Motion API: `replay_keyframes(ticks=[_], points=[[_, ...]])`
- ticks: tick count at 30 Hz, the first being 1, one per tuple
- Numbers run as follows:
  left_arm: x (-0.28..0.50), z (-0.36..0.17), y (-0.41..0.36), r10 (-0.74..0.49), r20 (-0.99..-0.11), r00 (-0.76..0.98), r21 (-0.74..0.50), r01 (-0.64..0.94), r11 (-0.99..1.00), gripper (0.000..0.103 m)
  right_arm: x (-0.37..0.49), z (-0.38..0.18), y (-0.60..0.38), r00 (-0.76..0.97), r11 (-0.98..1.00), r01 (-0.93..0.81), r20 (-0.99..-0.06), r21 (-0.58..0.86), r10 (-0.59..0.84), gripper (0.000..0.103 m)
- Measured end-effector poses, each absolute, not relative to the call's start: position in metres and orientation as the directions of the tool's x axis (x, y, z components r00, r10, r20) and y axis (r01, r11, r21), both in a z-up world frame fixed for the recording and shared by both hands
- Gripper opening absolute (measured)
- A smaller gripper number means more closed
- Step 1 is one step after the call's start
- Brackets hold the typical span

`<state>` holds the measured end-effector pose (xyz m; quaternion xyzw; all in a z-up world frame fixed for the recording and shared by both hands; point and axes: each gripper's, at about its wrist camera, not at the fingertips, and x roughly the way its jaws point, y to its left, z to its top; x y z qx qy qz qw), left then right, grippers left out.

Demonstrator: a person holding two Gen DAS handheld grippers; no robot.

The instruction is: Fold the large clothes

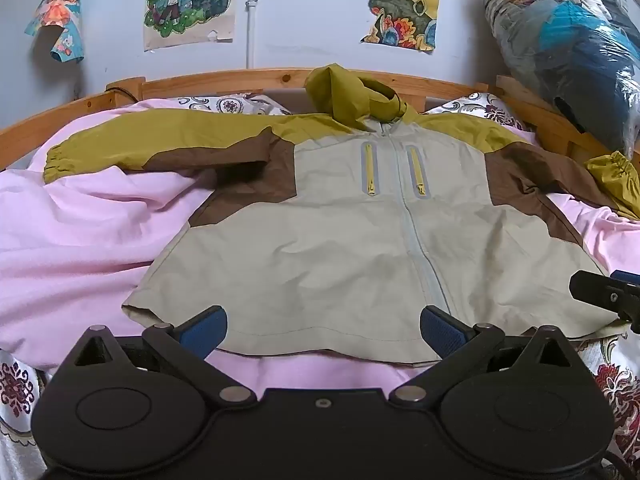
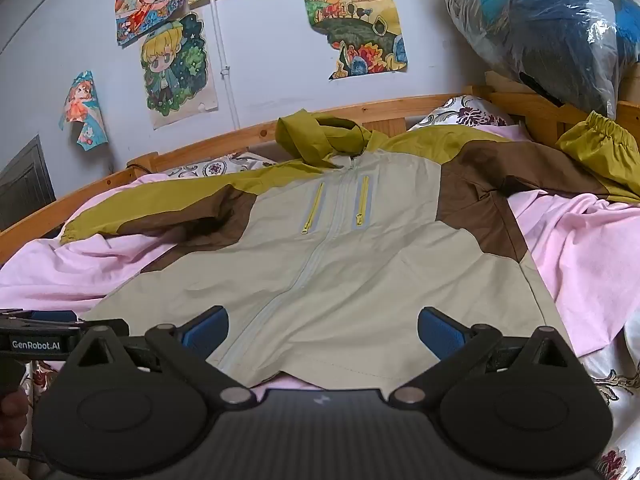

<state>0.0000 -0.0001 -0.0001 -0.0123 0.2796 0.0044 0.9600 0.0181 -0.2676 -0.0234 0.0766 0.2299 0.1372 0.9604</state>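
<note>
Lying face up on the pink sheet (image 1: 80,240) of the bed, the jacket (image 1: 360,232) is spread flat with its front zipped, hood (image 1: 352,96) toward the wooden bed rail (image 1: 200,80) and hem toward the operator. Both sleeves extend outward: the sleeve on the left side (image 1: 140,148) lies nearly straight, while the sleeve on the right side (image 2: 560,160) bends, with its elastic cuff near the bed rail.

The left tool (image 1: 323,330) hangs over the hem with its fingers spread wide and holding nothing. The right tool (image 2: 323,330) is in the same condition, fingers apart above the hem on the other side of the centre zipper (image 2: 304,276). Neither tool contacts the fabric, as far as the views show.

Handling assessment: the shell fabric appears thin, light and smooth, so it is likely to slip and to trap air when folded. It will drape and not hold a crease unaided. Recommended hold points are the sleeve cuffs, where gathered elastic gives a thicker pinch, and the hem corners or the side seams. Avoid pinching flat mid-panel cloth, which may slide out from between the pads.
</note>
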Motion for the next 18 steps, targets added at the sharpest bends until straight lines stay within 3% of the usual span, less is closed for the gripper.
replay_keyframes(ticks=[18], points=[[-0.0031,0.0036,-0.0048,0.004,-0.534,0.845,-0.013,-0.013,1.000,0.102,0.0163,-0.0250,-0.2674,0.858,0.950,-0.232,-0.417,0.209,0.302,0.103]])
